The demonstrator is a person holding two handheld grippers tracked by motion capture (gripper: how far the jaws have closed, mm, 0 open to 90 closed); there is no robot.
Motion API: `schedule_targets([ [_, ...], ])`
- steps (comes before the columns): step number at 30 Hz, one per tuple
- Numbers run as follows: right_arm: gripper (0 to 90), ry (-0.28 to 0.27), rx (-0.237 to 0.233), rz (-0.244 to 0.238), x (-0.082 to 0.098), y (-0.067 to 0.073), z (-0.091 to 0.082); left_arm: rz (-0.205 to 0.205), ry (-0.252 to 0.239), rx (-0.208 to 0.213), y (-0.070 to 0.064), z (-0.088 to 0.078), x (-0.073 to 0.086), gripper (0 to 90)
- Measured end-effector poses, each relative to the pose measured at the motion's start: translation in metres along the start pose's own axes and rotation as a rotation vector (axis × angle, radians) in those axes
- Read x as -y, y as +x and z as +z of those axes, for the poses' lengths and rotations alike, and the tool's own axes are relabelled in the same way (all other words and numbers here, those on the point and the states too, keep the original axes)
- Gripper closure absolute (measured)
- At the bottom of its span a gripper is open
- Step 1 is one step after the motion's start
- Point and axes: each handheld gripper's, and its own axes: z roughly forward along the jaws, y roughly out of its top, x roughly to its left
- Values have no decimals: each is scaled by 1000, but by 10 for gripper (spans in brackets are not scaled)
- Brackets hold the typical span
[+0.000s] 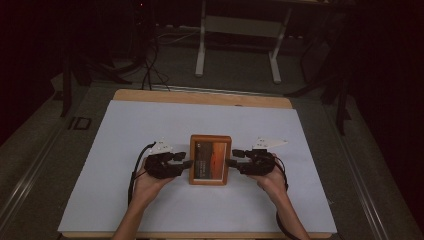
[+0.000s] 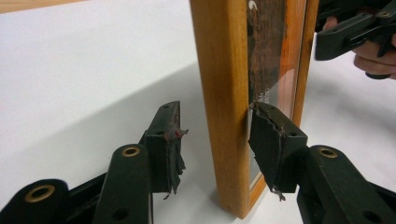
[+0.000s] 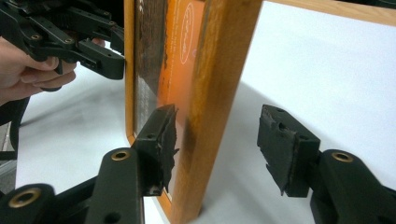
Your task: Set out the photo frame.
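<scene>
Black jaws of left gripper (image 2: 215, 140) and right gripper (image 3: 217, 144) stood apart astride opposite rails of wooden picture frame (image 1: 210, 159), mid-table on white sheet (image 1: 125, 130), unclamped. Best squeezed evenly, wood only, clear of glass.

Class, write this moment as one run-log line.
object: wooden picture frame, on white sheet | left gripper: open, astride left edge | right gripper: open, astride right edge
</scene>
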Motion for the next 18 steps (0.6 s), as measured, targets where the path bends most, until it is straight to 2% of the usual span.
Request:
schedule_targets([
  [2,455,-5,11,-6,-1,0,-6,-4,-8,-5,1,-4,0,528],
  [6,463,-18,18,-6,-2,-1,-17,-37,-42,3,3,-15,-1,525],
  [10,478,-28,30,4,-2,-5,-27,-47,-70,-12,3,-26,-5,516],
  [14,485,-32,67,22,0,-11,-36,-50,-81,-40,4,-34,-7,503],
  [18,485,-5,117,43,5,-17,-42,-70,-85,-71,9,-41,-6,489],
])
